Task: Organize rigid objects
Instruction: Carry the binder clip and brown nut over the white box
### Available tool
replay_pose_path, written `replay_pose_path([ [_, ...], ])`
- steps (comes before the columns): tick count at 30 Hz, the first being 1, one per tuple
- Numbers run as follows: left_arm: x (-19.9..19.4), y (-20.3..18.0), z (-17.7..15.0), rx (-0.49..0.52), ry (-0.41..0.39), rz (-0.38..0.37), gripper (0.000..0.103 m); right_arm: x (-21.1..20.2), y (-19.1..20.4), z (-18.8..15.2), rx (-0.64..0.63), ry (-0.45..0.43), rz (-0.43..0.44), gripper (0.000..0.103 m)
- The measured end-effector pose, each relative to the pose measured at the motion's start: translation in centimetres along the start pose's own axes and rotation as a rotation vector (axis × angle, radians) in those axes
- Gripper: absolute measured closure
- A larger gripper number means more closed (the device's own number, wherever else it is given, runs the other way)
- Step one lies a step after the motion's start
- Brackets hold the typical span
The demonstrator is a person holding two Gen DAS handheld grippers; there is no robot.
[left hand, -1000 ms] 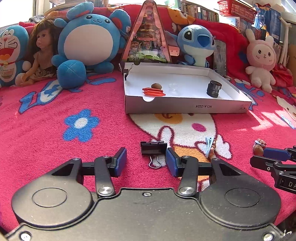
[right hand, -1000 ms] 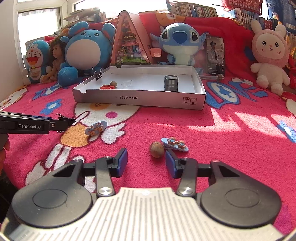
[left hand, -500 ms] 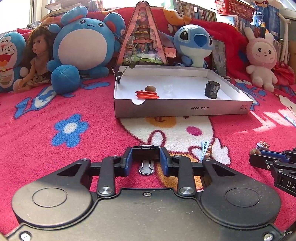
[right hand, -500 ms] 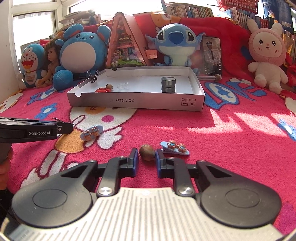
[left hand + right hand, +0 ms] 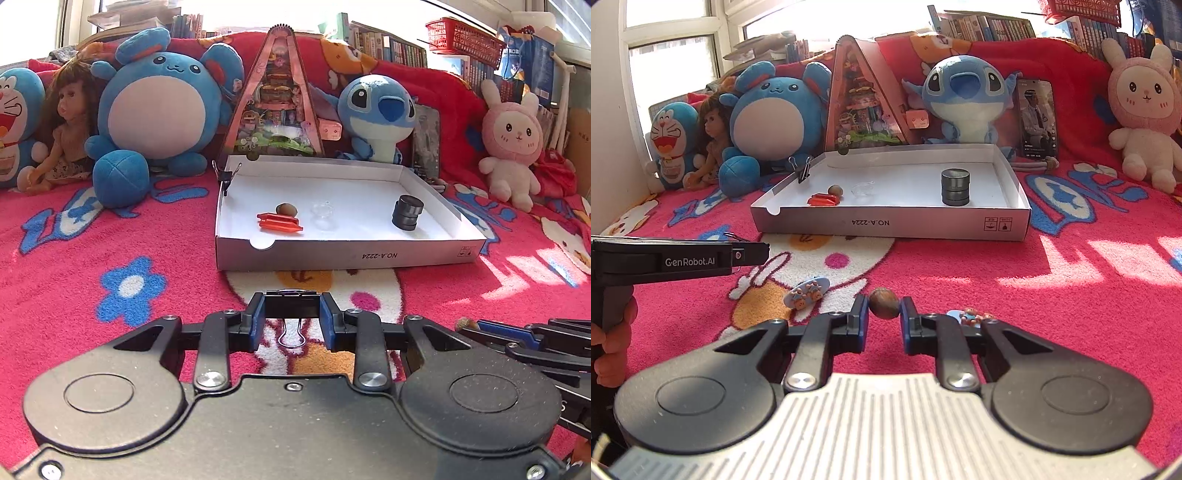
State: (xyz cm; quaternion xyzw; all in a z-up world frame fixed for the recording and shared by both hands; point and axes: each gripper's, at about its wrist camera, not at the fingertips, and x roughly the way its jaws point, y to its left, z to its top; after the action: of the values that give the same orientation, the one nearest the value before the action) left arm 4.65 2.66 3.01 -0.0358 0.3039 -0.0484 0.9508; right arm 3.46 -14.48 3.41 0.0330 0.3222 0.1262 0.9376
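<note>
Ahead of me the white box stands open at the top, its low front wall the only step between the red blanket and its floor. Inside, I see bare floor in the middle, between the clear piece and the stack of black discs; orange clips and a nut crowd the left. Plush toys wall off the back

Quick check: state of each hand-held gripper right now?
Left hand-held gripper: shut on the black binder clip.
Right hand-held gripper: shut on the brown nut.
</note>
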Motion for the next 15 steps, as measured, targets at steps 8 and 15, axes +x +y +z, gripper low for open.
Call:
replay_pose_path([
  [8,1.0,1.0,3.3,-0.038,-0.024,0.009,0.074,0.3,-0.5,3.0,0.003,-0.043,0.011,0.081],
  [15,3.4,1.3,5.5,-0.074,-0.003,0.003,0.074,1.4,-2.1,6.3,0.021,-0.058,-0.020,0.081],
])
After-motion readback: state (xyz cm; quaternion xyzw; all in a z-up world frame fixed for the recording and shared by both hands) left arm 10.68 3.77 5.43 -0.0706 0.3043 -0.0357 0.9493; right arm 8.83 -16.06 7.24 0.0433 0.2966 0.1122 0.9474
